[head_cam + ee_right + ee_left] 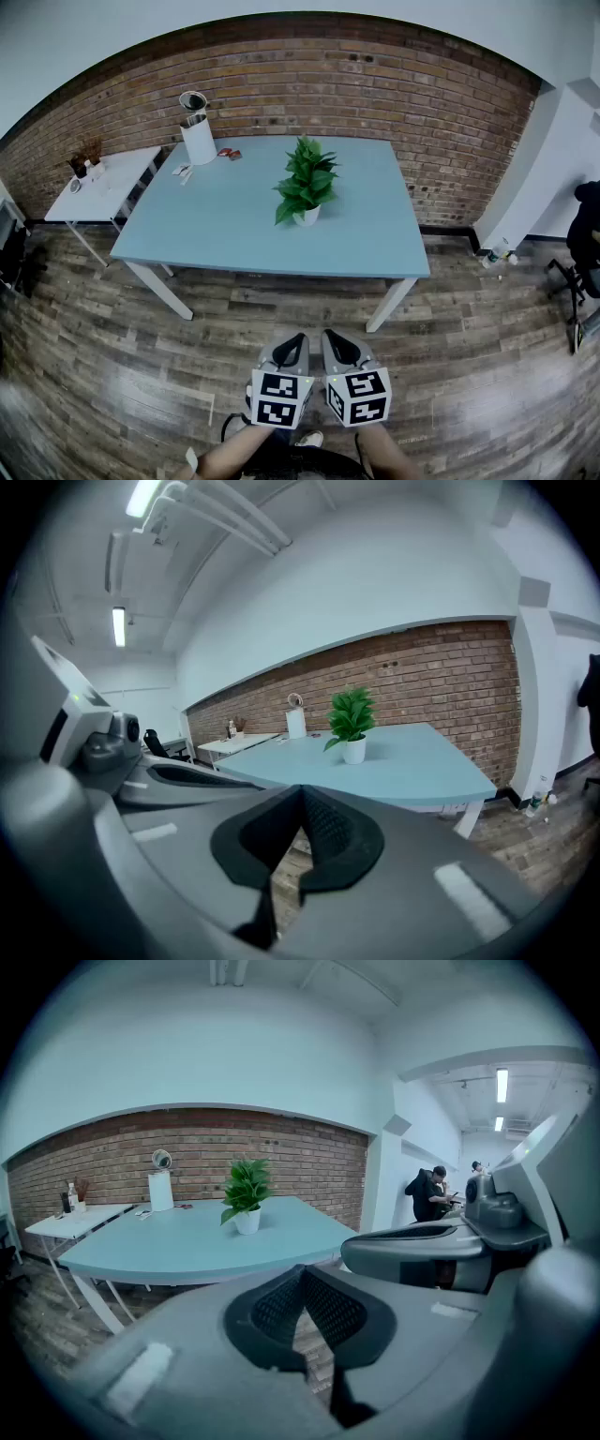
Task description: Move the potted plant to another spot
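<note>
A light blue table (216,234) on white legs stands against a red brick wall (394,84), on a floor of dark wood-look planks (122,366). Most of its top is bare. Near the back left corner stands a white cylinder (199,142) with a small round mirror-like piece (193,101) above it, and just beside it lie a few small items, one of them red (230,154). To the left, a smaller white table (98,192) sits against the same wall and carries a few little bottles and a dark bunch of twigs (86,155). At the right the brick ends at a white pillar (539,169), with some small bottles (497,255) on the floor at its foot. Beyond it a person in dark clothes (588,220) is at the frame's edge. The upper walls and ceiling are white, with lit tube lamps (118,625) overhead.

The potted plant (306,180) stands upright about the middle of the blue table, slightly right of centre, apart from the other items. It has broad, glossy green leaves that spread upward and outward, some drooping to the left over a small white pot (307,217).

The left gripper (296,339) and the right gripper (332,337) are side by side above the floor, well short of the table. Each has its ribbed pads pressed together with nothing between them.
</note>
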A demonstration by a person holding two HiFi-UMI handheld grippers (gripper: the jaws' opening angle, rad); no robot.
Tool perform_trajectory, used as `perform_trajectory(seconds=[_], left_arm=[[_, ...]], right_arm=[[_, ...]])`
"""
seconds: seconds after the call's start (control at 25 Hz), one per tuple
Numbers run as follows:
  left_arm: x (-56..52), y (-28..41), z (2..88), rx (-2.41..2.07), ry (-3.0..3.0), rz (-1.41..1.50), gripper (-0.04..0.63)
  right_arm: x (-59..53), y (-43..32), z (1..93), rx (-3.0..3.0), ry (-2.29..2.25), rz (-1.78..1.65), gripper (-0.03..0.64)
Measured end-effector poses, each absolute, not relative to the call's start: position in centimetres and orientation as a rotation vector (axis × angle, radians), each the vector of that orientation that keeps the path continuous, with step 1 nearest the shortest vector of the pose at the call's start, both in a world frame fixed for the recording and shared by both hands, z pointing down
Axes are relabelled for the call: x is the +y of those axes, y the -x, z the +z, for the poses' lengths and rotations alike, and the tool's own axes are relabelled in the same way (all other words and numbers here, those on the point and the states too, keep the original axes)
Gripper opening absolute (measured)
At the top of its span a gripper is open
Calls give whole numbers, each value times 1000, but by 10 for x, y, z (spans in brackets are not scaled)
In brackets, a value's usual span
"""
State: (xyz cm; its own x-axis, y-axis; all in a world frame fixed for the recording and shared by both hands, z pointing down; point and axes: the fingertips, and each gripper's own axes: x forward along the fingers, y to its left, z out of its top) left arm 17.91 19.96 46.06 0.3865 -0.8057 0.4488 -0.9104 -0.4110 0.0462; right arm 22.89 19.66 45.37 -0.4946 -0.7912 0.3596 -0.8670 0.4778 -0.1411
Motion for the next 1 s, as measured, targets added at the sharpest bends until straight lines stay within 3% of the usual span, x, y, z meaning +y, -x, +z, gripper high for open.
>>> perform_trajectory(seconds=[1.0], left_arm=[[147, -162, 469, -1516, -2332, 510, -5]], right_arm=[[148, -208, 464, -2495, -1391, 493, 5]])
